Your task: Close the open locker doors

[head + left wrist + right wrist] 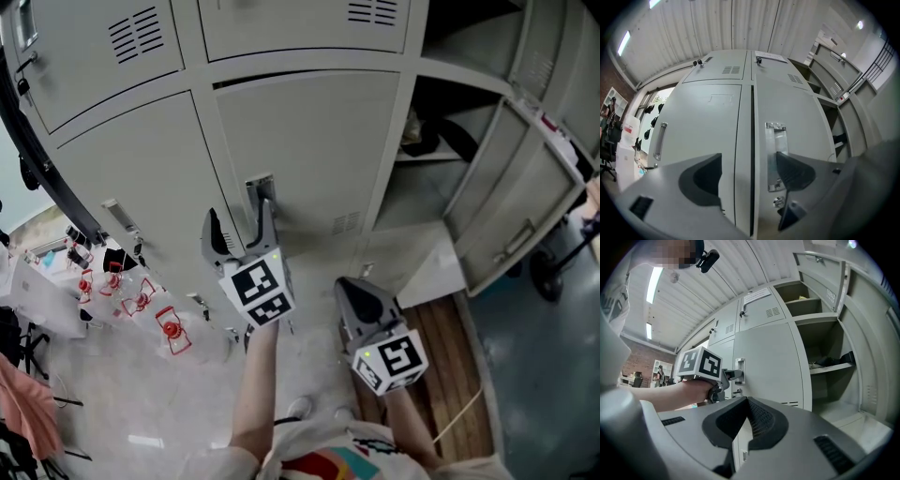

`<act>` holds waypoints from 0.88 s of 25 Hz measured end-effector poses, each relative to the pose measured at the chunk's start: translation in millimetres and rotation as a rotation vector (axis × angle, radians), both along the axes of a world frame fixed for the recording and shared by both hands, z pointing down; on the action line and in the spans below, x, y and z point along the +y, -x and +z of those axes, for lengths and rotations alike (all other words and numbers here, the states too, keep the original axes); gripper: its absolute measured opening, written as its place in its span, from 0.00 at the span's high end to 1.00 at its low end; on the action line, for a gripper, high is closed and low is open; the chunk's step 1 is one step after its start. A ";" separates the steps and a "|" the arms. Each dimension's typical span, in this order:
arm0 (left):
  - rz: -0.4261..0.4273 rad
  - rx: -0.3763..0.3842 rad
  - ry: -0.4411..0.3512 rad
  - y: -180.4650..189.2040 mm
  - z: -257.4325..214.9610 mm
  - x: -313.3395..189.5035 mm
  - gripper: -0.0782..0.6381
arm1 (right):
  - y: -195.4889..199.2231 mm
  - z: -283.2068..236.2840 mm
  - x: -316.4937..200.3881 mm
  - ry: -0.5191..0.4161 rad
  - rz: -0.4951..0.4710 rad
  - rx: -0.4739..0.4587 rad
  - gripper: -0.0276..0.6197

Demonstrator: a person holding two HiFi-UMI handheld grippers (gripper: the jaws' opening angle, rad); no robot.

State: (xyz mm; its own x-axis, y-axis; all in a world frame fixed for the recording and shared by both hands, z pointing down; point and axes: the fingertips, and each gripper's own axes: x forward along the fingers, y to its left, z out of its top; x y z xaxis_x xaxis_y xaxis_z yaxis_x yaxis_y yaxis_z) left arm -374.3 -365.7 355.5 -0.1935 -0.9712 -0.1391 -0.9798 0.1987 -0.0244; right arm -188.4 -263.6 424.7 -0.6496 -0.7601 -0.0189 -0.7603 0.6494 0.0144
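Note:
The grey locker bank (141,178) fills the head view. My left gripper (239,217) is open at the middle lower door (319,150); its right finger (794,171) lies against the metal handle (776,150), and its left finger (701,178) is over the neighbouring door. A thin dark gap (751,187) runs along that door's handle edge. My right gripper (349,289) hangs lower and to the right, shut and empty (747,404), away from the lockers. The right lower locker door (506,216) stands wide open; a dark item (834,360) lies on its shelf. The upper right compartment (801,291) is open too.
Red and white objects (169,328) stand on the pale floor at the left. Wooden planks (450,356) with a yellow cable lie under the open locker. A black wheel (546,274) sits beyond the open door. A black pole (42,159) slants across the left.

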 end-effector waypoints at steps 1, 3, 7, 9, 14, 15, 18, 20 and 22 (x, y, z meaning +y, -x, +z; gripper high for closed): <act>-0.001 0.003 0.002 1.4 0.1 -1.9 0.41 | -1.0 0.2 -0.2 -0.008 0.005 0.005 0.95; -0.001 0.007 0.004 3.3 0.0 -5.7 0.41 | -3.0 0.7 -0.7 -0.013 0.015 0.011 0.95; 0.004 0.014 0.020 6.6 2.9 -13.4 0.40 | -3.4 -0.4 -0.3 -0.018 0.021 0.016 0.95; 0.006 0.018 0.033 8.8 5.8 -17.2 0.41 | -2.8 0.5 -0.6 -0.016 0.024 0.019 0.95; 0.003 0.020 0.060 14.9 14.8 -24.5 0.40 | 3.4 3.2 -0.6 0.006 0.018 0.020 0.95; 0.000 0.019 0.060 15.4 15.5 -25.3 0.40 | 3.7 3.6 -1.5 -0.001 0.020 0.022 0.95; -0.014 0.007 0.047 15.8 15.5 -26.0 0.40 | 5.2 5.1 -2.8 -0.003 0.023 0.030 0.95; -0.037 -0.017 0.040 16.5 15.6 -27.4 0.40 | 5.6 6.0 -3.5 0.001 0.026 0.037 0.95; -0.067 -0.041 0.035 16.5 15.6 -29.3 0.40 | 5.7 5.5 -3.7 -0.002 0.027 0.039 0.95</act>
